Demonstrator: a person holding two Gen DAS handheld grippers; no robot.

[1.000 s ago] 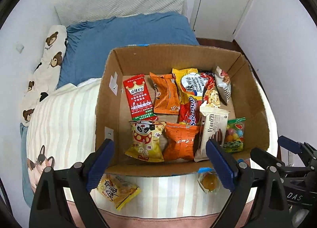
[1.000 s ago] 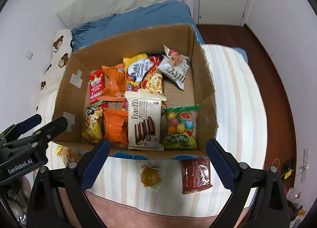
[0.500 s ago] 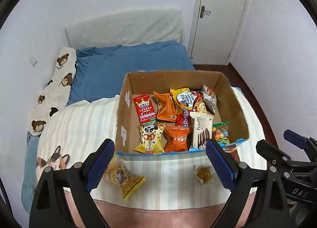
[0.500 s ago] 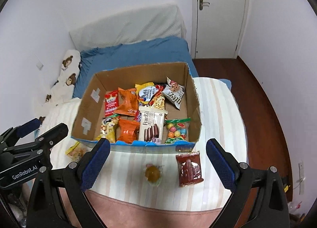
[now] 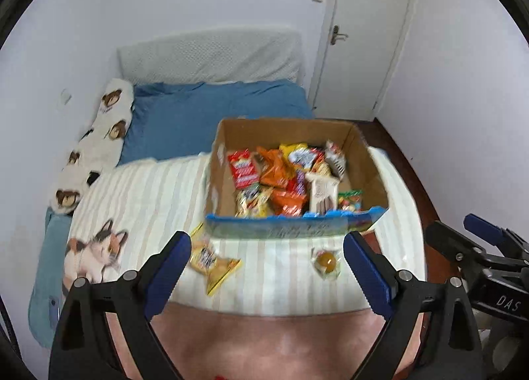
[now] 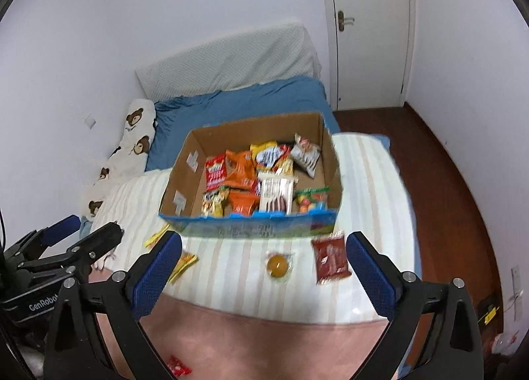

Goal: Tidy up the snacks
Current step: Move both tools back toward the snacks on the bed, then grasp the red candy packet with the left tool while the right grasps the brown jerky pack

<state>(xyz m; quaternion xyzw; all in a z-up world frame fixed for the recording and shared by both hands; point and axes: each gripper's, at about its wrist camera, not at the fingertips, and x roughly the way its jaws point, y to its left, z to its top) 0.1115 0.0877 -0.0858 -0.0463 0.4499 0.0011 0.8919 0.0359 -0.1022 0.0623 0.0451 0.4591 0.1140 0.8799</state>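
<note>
The cardboard box [image 5: 297, 181] sits on the striped blanket [image 5: 148, 195] toward the foot of the bed, its near wall printed blue, and it is packed with snack packets: a red packet [image 5: 243, 168] at the far left, orange bags [image 5: 274, 167] beside it, a white biscuit pack [image 5: 320, 193] near the front and a bag of coloured candies [image 5: 350, 201] in the near right corner. Three snacks lie outside on the blanket in front of the box: a yellow packet [image 5: 213, 261] off the near left corner, a small clear wrapper with an orange round sweet [image 5: 325, 261] in front of the near wall, and a dark red packet [image 6: 330, 257] off the near right corner. The left gripper [image 5: 266, 271] is spread wide and holds nothing, its blue pads [image 5: 165, 274] above the pink edge of the bed, touching no snack. The right gripper [image 6: 263, 274] is likewise wide apart and empty, with the sweet and the red packet lying between its fingers in its own view. Compared with a second ago, both grippers have drawn back and up from the box: it filled the views then and now looks smaller and farther off, with more of the bed, the blue sheet [image 5: 215, 119], the bear-print pillow [image 5: 99, 145] and the white door [image 5: 363, 29] showing. Both views are somewhat blurred.
</note>
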